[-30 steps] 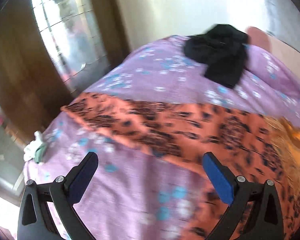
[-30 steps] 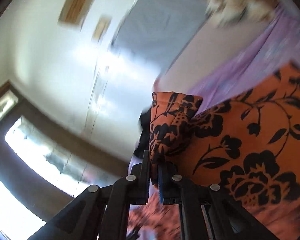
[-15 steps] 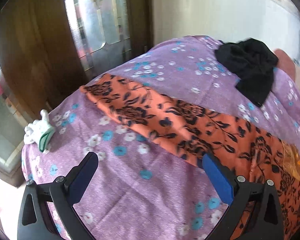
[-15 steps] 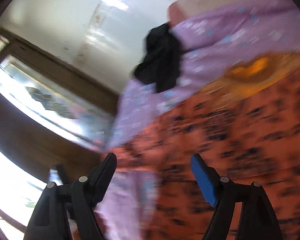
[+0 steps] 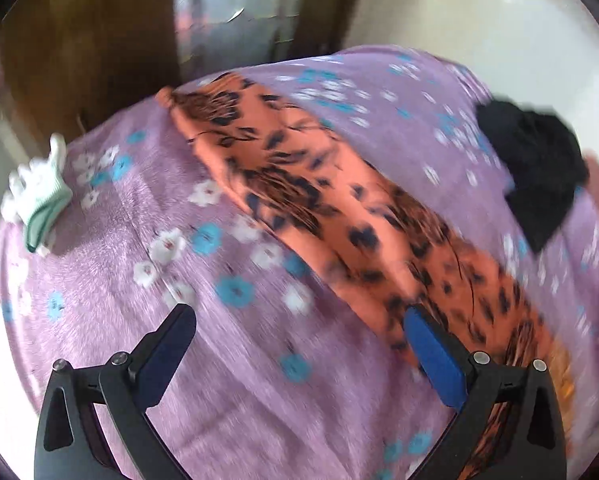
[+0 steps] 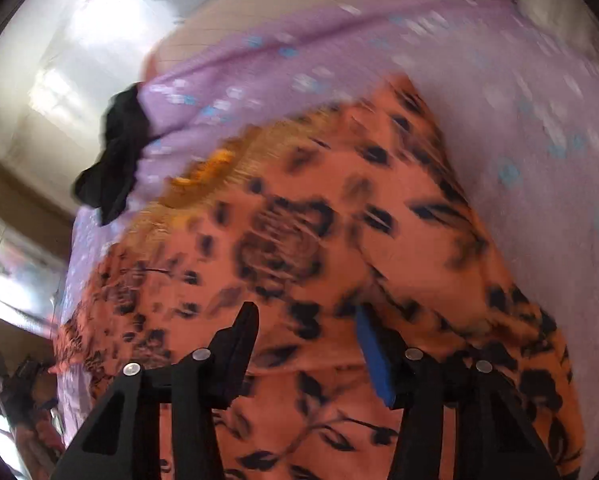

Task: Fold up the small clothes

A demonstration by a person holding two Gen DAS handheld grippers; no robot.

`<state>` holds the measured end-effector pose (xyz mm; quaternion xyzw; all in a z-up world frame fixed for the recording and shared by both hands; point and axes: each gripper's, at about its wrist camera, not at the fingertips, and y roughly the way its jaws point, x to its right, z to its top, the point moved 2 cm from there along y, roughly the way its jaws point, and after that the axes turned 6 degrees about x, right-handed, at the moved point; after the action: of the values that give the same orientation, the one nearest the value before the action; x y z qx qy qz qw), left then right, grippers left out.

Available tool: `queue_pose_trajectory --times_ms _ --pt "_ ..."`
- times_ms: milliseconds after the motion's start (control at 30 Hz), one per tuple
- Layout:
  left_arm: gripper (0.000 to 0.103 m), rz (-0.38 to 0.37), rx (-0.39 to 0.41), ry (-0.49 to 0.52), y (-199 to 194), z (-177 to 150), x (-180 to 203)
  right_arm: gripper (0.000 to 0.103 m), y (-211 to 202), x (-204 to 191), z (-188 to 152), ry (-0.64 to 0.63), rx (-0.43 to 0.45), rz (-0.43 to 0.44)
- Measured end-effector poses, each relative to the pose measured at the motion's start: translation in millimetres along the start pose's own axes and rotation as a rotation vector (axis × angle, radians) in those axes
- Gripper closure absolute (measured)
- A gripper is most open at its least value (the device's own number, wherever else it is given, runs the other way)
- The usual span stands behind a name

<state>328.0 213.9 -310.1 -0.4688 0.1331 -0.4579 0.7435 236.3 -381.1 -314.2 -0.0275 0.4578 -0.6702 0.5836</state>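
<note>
An orange garment with black floral print (image 5: 331, 208) lies in a long strip across a purple flowered bedsheet (image 5: 219, 360). It fills the right wrist view (image 6: 299, 248), with a yellow-orange patch (image 6: 219, 160) at its far edge. My left gripper (image 5: 299, 332) is open and empty above the sheet, its right finger by the garment's near edge. My right gripper (image 6: 307, 320) is open and empty just above the garment.
A black garment (image 5: 535, 168) lies bunched at the bed's far right; it also shows in the right wrist view (image 6: 115, 156). A small white and green cloth (image 5: 39, 196) lies at the bed's left edge. A wooden door and a wall stand beyond the bed.
My right gripper let go of the orange garment and opened, then dropped close over it. My left gripper stayed open and swung right along the bed.
</note>
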Motion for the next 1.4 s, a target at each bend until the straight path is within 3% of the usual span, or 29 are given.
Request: queue_pose_trajectory --times_ms 133,233,300,467,667,733,800,867,967,1067,1200,1300,1400 --pt "0.0 -0.084 -0.02 -0.189 20.0 30.5 -44.6 0.049 -10.9 -17.5 6.6 -0.027 0.03 0.062" --pt "0.003 -0.124 -0.003 -0.306 32.5 48.4 -70.8 0.049 -12.4 -25.3 3.7 -0.063 0.023 0.061" --pt "0.005 -0.138 0.021 -0.33 36.3 63.1 -77.0 0.049 -12.9 -28.0 1.3 -0.095 0.025 0.05" --pt "0.021 -0.151 0.029 -0.321 52.2 83.6 -74.2 0.049 -9.5 -33.3 -2.3 -0.108 0.038 0.063" --pt "0.057 -0.136 0.061 -0.281 73.7 101.8 -62.9 0.049 5.9 -35.7 0.1 -0.119 0.026 0.047" --pt "0.082 -0.108 0.072 -0.27 79.5 105.3 -63.1 0.049 9.2 -33.9 -0.6 -0.113 0.016 0.04" --pt "0.094 -0.099 0.079 -0.258 79.9 104.5 -63.1 0.049 9.5 -31.2 0.0 -0.105 0.011 0.034" --pt "0.096 -0.091 0.093 -0.24 75.1 101.9 -56.3 0.049 5.9 -28.9 2.6 -0.095 0.026 0.034" --pt "0.097 -0.105 0.144 -0.148 53.5 101.3 -28.5 0.049 -4.5 -25.2 8.7 -0.074 0.067 0.033" --pt "0.097 -0.128 0.222 0.026 13.8 93.2 27.2 0.049 -16.5 -18.4 14.9 -0.034 0.1 0.036" --pt "0.097 -0.264 0.266 0.243 -39.8 55.2 113.3 0.049 -32.1 -4.9 25.3 0.034 0.145 0.042" --pt "0.097 -0.388 0.28 0.455 -82.3 -3.1 186.4 0.049 -41.8 7.8 33.5 0.093 0.175 0.052" --pt "0.097 -0.516 0.261 0.687 -116.9 -84.8 256.1 0.049 -47.1 17.6 39.3 0.129 0.194 0.053"
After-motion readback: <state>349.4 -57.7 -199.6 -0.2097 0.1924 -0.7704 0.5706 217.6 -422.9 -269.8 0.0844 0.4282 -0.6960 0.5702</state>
